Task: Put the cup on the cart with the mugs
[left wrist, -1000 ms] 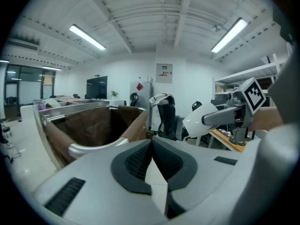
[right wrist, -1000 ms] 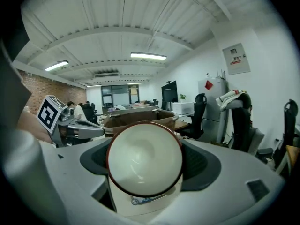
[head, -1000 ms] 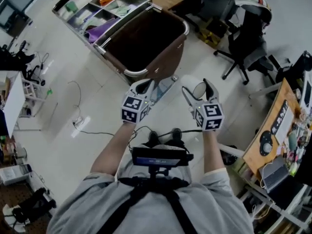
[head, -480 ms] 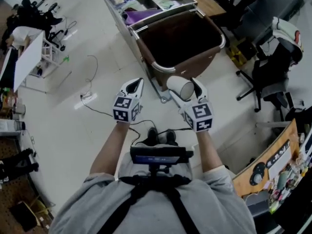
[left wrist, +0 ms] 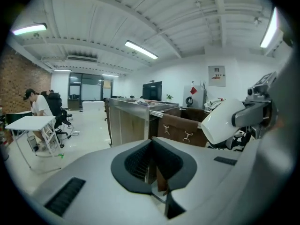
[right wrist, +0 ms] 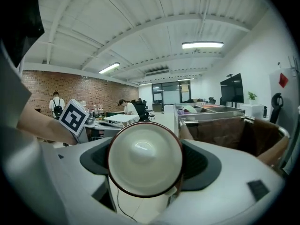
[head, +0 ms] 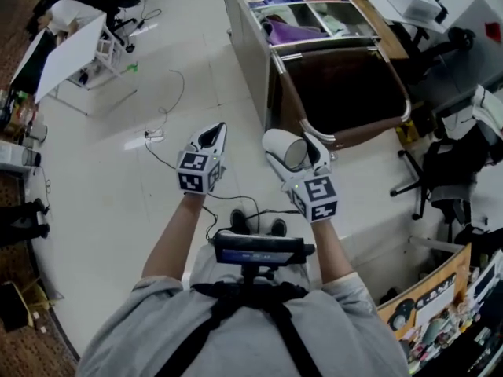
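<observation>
A white cup (head: 287, 148) with a dark rim lies on its side in my right gripper (head: 295, 154), which is shut on it; in the right gripper view the cup (right wrist: 145, 159) fills the space between the jaws, mouth toward the camera. My left gripper (head: 214, 134) is shut with nothing in it, held level with the right one and to its left. The left gripper view shows the cup (left wrist: 225, 122) at the right. Ahead stands a metal cart (head: 255, 38) with a brown bin (head: 342, 93) and sorted trays (head: 302, 6). No mugs are visible.
A white folding table (head: 71, 45) stands at the far left with cables (head: 161, 124) on the floor. Office chairs (head: 452, 159) and a cluttered desk (head: 440, 312) are at the right. People sit and stand far off in the right gripper view.
The view has swung round: the cart and bin now lie ahead and to the right, nearer the grippers. The cup stays held in the right gripper. Both grippers hold the same pose.
</observation>
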`<state>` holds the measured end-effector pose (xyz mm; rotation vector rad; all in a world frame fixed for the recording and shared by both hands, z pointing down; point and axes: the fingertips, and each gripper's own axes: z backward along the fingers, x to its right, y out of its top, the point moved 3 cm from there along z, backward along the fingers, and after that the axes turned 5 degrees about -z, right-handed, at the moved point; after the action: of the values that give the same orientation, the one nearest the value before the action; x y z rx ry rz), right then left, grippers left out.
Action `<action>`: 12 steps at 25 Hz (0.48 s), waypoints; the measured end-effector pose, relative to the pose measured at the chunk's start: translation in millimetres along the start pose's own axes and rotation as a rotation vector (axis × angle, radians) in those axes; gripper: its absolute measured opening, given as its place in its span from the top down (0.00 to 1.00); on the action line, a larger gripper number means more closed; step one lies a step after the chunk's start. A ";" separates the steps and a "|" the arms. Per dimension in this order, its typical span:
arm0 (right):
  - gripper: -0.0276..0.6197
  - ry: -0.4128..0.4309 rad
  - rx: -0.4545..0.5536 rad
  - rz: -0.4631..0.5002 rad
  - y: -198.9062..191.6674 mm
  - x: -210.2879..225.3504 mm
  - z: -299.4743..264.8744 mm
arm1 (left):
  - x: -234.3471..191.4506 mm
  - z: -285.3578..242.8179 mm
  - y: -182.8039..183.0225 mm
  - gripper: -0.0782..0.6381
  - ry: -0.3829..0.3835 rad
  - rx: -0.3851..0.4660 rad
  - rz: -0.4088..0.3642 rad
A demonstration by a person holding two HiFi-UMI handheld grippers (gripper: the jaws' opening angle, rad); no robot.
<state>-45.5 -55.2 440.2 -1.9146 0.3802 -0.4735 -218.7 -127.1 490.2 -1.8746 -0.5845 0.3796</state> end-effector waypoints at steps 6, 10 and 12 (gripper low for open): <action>0.31 0.047 -0.016 0.041 17.1 -36.0 -72.2 | -91.0 24.1 -8.1 0.89 0.081 0.009 0.042; 0.31 0.065 -0.007 0.055 34.7 -56.7 -115.8 | -138.7 33.6 -5.3 0.89 0.106 0.024 0.042; 0.31 0.071 -0.005 0.056 43.5 -62.8 -137.2 | -159.6 35.4 -2.2 0.89 0.121 0.025 0.048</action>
<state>-169.5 -151.6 437.8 -1.8910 0.4803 -0.5053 -369.7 -188.5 477.1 -1.8762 -0.4520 0.3007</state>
